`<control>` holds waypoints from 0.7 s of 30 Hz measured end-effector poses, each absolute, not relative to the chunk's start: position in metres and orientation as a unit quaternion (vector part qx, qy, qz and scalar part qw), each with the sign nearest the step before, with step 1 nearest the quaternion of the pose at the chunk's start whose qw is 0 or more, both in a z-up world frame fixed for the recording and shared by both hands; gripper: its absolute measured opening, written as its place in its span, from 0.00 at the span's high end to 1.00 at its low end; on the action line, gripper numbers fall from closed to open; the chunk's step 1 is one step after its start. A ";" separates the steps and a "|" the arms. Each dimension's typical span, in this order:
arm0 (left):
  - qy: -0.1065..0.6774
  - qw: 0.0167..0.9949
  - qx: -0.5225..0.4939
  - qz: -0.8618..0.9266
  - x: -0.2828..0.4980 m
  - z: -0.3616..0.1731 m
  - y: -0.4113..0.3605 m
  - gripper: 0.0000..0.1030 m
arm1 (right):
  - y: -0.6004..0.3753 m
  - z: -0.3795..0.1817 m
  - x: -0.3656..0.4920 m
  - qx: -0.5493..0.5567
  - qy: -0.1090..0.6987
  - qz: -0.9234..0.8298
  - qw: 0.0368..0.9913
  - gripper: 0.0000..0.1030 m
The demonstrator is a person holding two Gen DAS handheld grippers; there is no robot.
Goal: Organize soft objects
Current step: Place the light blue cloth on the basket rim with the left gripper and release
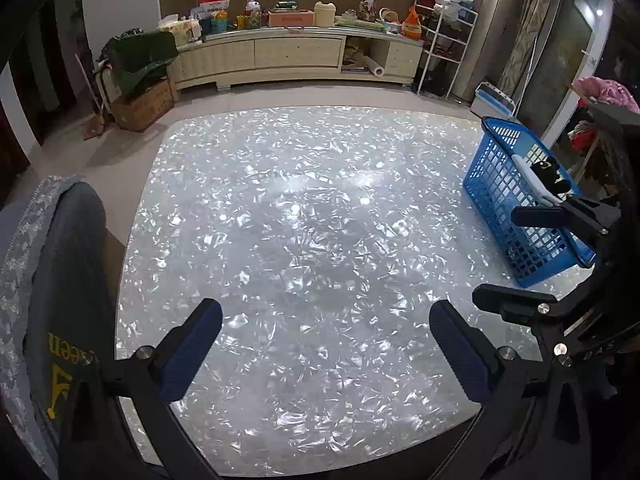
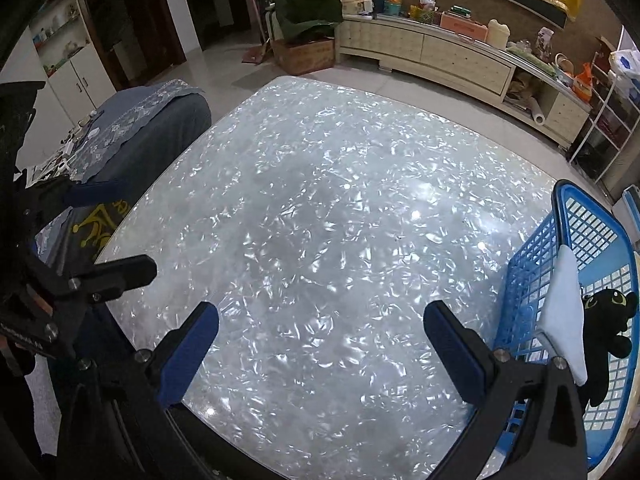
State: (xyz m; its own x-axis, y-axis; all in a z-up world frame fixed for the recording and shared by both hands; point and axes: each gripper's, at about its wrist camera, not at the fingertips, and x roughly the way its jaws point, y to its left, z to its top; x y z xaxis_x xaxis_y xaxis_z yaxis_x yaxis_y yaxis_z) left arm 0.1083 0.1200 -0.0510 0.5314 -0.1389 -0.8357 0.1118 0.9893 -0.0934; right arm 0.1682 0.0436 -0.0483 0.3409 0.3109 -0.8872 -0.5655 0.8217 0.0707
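A blue plastic basket (image 1: pixel 496 184) stands at the right edge of the shiny white table (image 1: pixel 304 216). It also shows in the right wrist view (image 2: pixel 532 280). Inside it lie a white cloth (image 2: pixel 566 316) and a black plush toy (image 2: pixel 608 320); both show in the left wrist view too, the cloth (image 1: pixel 530 178) and the toy (image 1: pixel 554 178). My left gripper (image 1: pixel 326 344) is open and empty above the table's near edge. My right gripper (image 2: pixel 320 344) is open and empty, just left of the basket. Each gripper shows in the other's view.
A dark blue-grey chair back with yellow print (image 1: pixel 60 280) stands at the table's left side, also in the right wrist view (image 2: pixel 156 128). Across the floor stand a cream TV cabinet (image 1: pixel 296 56) with clutter, a wicker box (image 1: pixel 144 108) and a white rack (image 1: pixel 444 40).
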 end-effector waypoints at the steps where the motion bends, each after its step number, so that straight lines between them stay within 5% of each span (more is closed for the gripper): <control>1: 0.478 0.876 -0.010 -0.069 0.108 -0.051 0.117 0.00 | 0.045 -0.048 0.167 -0.124 0.506 0.270 0.809 0.00; 21: 0.471 0.878 -0.008 -0.088 0.113 -0.038 0.079 0.00 | 0.009 -0.029 0.159 -0.094 0.496 0.246 0.827 0.00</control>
State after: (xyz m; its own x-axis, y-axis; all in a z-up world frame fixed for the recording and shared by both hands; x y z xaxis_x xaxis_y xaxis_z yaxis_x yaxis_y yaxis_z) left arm 0.1128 0.0793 -0.0380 0.5402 -0.1625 -0.8257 0.1480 0.9842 -0.0969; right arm 0.1592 0.0089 -0.0288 0.3867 0.3150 -0.8667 -0.5007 0.8610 0.0896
